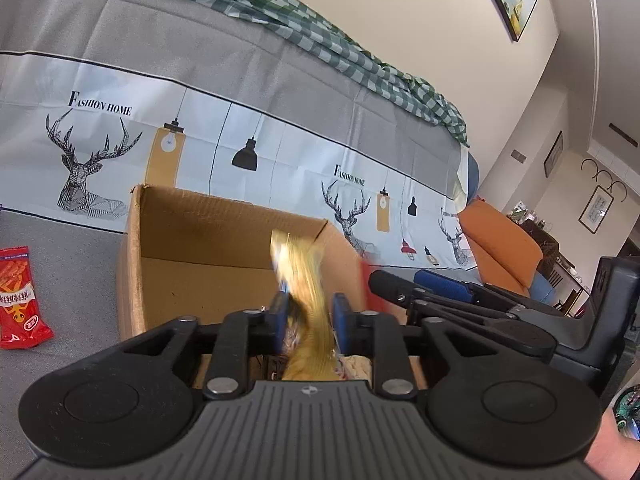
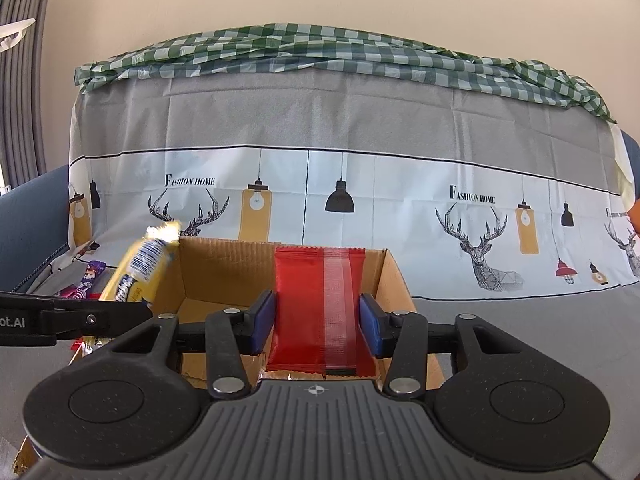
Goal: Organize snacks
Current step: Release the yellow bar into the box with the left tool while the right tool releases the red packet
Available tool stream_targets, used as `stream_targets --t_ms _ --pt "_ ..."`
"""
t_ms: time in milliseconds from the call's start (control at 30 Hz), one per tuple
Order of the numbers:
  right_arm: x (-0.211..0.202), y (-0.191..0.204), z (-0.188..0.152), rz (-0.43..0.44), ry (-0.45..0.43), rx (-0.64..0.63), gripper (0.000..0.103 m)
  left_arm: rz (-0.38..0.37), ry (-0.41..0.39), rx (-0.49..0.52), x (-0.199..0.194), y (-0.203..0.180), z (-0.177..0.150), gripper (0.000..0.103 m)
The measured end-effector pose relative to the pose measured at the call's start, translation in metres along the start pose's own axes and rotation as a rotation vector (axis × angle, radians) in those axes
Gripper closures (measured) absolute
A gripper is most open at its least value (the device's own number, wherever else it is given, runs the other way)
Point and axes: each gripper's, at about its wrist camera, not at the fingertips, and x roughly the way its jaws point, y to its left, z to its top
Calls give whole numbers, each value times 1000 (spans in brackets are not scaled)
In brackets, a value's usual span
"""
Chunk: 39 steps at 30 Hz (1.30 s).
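The left gripper [image 1: 308, 316] pinches a yellow snack packet [image 1: 302, 276] between its blue pads, above the open cardboard box [image 1: 200, 236]. The right gripper [image 2: 316, 322] clamps a red snack packet [image 2: 304, 312] over the same box. Another red packet [image 1: 18, 296] lies on the grey cover left of the box.

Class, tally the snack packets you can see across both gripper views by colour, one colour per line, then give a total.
Red: 2, the packet in the right gripper and the packet lying on the sofa.
Yellow: 1, the packet in the left gripper, over the box.
Purple: 1, the packet left of the box.
Total: 4
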Motion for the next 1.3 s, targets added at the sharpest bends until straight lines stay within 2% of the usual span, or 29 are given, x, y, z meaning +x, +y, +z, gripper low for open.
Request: stream_targets --t_ms 67,167,500,700,833,933,1000,1067,1133,1233,1267,1300 --pt "0 0 1 -5 -7 1 36 -1 -11 -7 -2 1 1 68" --pt "0 -1 0 -7 -5 8 33 10 -10 -20 -2 4 2 68" --pt "5 3 1 -17 22 53 33 35 -35 -14 -18 14 5 68" --pt "2 21 0 -17 20 54 33 74 -62 72 -40 14 -3 68" --pt "-4 35 2 -4 3 59 33 99 -44 114 -56 19 -6 68" --pt "-11 47 3 12 -16 83 33 119 6 128 -66 32 -2 68" --pt "-15 55 4 27 -29 102 33 160 28 119 -73 48 4 68" --pt "-19 66 6 53 -44 116 34 221 38 105 -81 68 13 72" --pt "-22 78 7 83 -60 118 37 287 34 87 -89 90 22 80" --pt "-23 99 8 135 -71 108 44 377 18 44 -100 127 21 85" --pt "-22 106 8 153 -69 105 48 416 34 26 -103 139 18 85" --pt "-21 114 8 173 -67 101 50 472 76 2 -102 151 17 90"
